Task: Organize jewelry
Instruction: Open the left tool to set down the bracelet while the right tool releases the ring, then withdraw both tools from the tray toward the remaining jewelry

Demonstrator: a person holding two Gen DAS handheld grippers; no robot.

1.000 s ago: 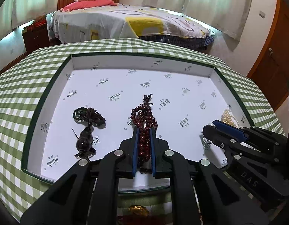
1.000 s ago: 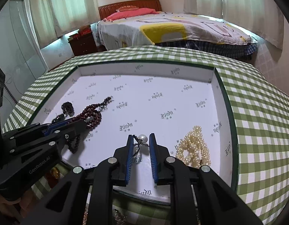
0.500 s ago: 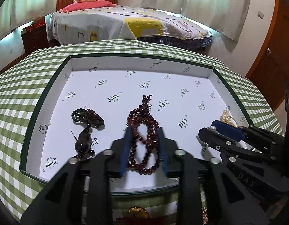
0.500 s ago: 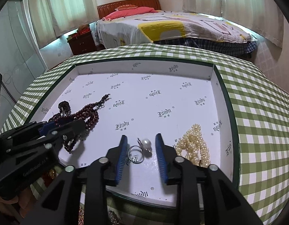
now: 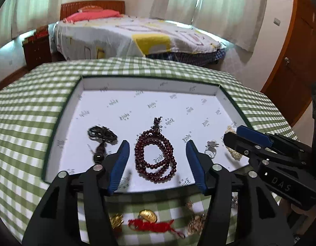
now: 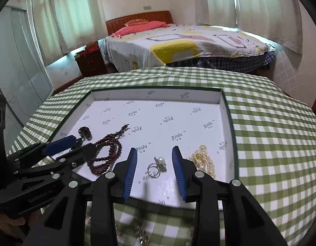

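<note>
Red-brown beads (image 5: 155, 157) lie in the tray (image 5: 149, 86) between the wide-open left tool (image 5: 158, 164), the pearl ring (image 6: 158, 167) between the wide-open right tool (image 6: 155, 172).

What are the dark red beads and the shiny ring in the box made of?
The dark red bead string looks like polished wood: deep brown-red, only a soft shine, though glass or resin is possible. The ring looks like silvery metal, bright and mirror-like, topped with a round white bead that seems to be a pearl, real or fake. Both lie in the white box.
</note>
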